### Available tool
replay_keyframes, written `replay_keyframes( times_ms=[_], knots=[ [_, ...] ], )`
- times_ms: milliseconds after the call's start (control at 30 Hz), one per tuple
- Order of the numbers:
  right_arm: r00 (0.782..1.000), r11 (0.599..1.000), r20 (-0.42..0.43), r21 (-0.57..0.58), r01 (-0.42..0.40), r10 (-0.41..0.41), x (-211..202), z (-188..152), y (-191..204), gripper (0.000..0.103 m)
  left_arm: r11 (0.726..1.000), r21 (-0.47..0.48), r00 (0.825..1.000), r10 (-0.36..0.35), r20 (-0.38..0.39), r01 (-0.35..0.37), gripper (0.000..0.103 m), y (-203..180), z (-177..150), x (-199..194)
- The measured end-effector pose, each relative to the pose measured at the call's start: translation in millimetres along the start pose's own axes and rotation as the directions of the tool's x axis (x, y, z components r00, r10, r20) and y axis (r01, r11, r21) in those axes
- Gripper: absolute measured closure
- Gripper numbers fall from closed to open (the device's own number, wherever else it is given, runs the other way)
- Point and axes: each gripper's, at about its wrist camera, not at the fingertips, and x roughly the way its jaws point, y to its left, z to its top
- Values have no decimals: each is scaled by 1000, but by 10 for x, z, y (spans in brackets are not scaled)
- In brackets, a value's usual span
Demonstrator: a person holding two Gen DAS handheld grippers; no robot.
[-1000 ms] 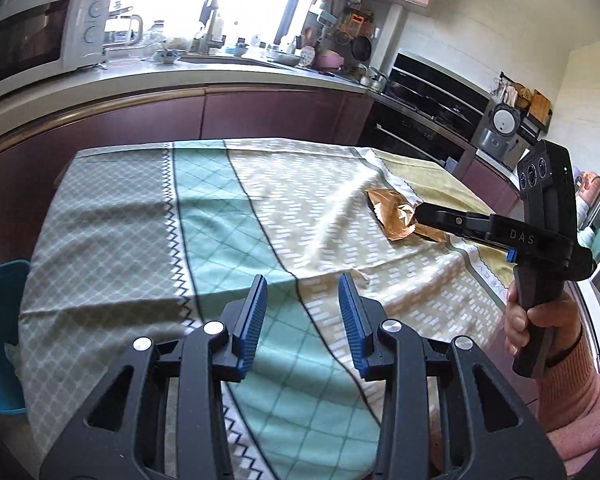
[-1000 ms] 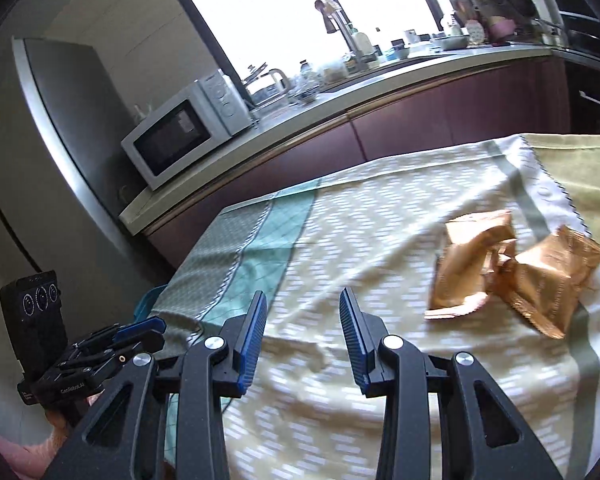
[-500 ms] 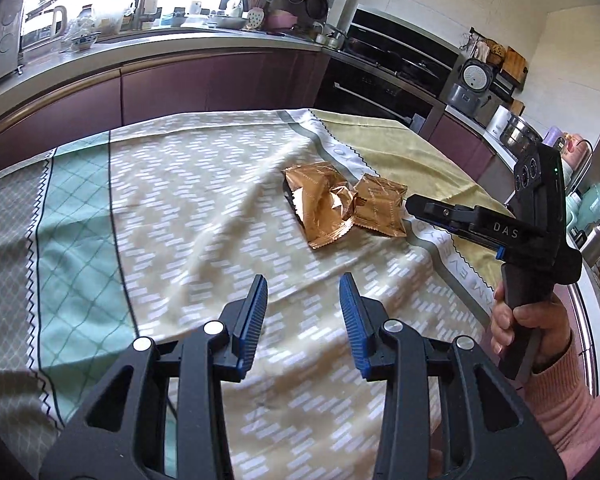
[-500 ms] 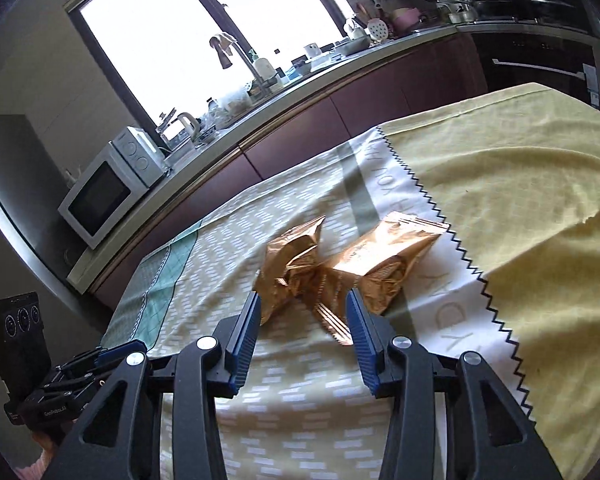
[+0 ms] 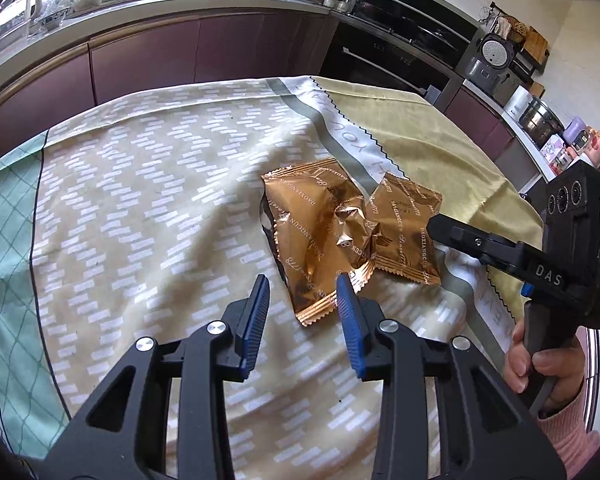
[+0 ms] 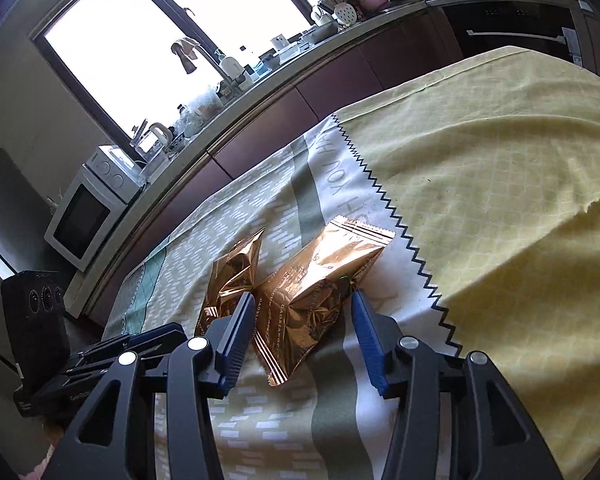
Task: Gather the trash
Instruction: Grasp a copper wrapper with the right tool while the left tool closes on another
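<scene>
My right claw (image 6: 302,300) is spread around one gold wrapper (image 6: 320,280); my left claw (image 5: 302,286) is spread beside the other wrapper (image 5: 316,240), mid-desk.

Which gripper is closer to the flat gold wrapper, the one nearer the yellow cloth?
Right. The right gripper is open with that flat gold wrapper between its fingers. The left gripper is open too, lined up with the crumpled gold wrapper beside it.
</scene>
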Motion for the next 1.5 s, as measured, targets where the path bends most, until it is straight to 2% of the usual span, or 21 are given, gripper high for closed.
replay_keyframes(
  times_ms=[267, 333, 367, 400, 433, 467, 567, 800, 900, 1067, 1133, 1200, 1333, 1400, 1500],
  knots=[
    [1000, 1000, -24, 14, 0, 0, 85, 46, -48, 55, 1000, -3, 1000, 2, -24, -2, 69, -50, 124, 252],
    [1000, 1000, -26, 13, 1, 0, 101, 61, -46, 55, 1000, 5, 1000, 11, -24, -11, 76, -80, 142, 283],
    [1000, 1000, -26, 9, 4, -3, 102, 56, -35, 56, 1000, 8, 1000, 12, -28, -12, 85, -87, 136, 293],
    [1000, 1000, -28, 4, 6, -5, 106, 55, -25, 56, 1000, 9, 999, 18, -26, -18, 88, -98, 136, 303],
    [1000, 1000, -26, 2, 10, -10, 105, 53, -20, 62, 1000, 9, 1000, 18, -24, -18, 90, -108, 129, 304],
    [1000, 1000, -29, 2, 11, -11, 110, 50, -20, 70, 1000, 12, 1000, 15, -25, -15, 98, -130, 123, 307],
    [999, 1000, -38, 0, 4, -4, 122, 40, -18, 72, 999, 26, 1000, 27, -16, -26, 102, -177, 88, 284],
    [999, 999, -6, -6, -32, 32, 25, 30, 0, 76, 1000, 28, 1000, 1, 21, -1, 102, -142, -17, 75],
    [999, 999, 4, -3, -42, 42, -21, 14, -10, 76, 998, 62, 999, -10, 37, 8, 102, -185, -58, -29],
    [999, 999, 2, -9, -49, 49, -37, -16, -1, 76, 986, 159, 997, -59, 48, 51, 83, -408, -137, -107],
    [998, 998, -1, -12, -55, 55, -30, -24, 8, 76, 980, 200, 998, -36, 54, 24, 79, -490, -160, -89],
    [998, 998, -2, -15, -58, 58, -24, -23, 12, 76, 975, 222, 999, -14, 52, 2, 69, -537, -170, -59],
    [998, 998, -4, -11, -60, 60, -14, -27, -6, 76, 970, 242, 999, -12, 46, 1, 63, -549, -186, -45],
    [998, 998, -5, -13, -63, 63, -8, -25, -8, 76, 968, 249, 999, -19, 44, 8, 55, -547, -194, -45],
    [998, 998, -5, -15, -67, 67, -2, -26, -4, 76, 963, 267, 998, -40, 40, 28, 54, -563, -211, -57]
  ],
)
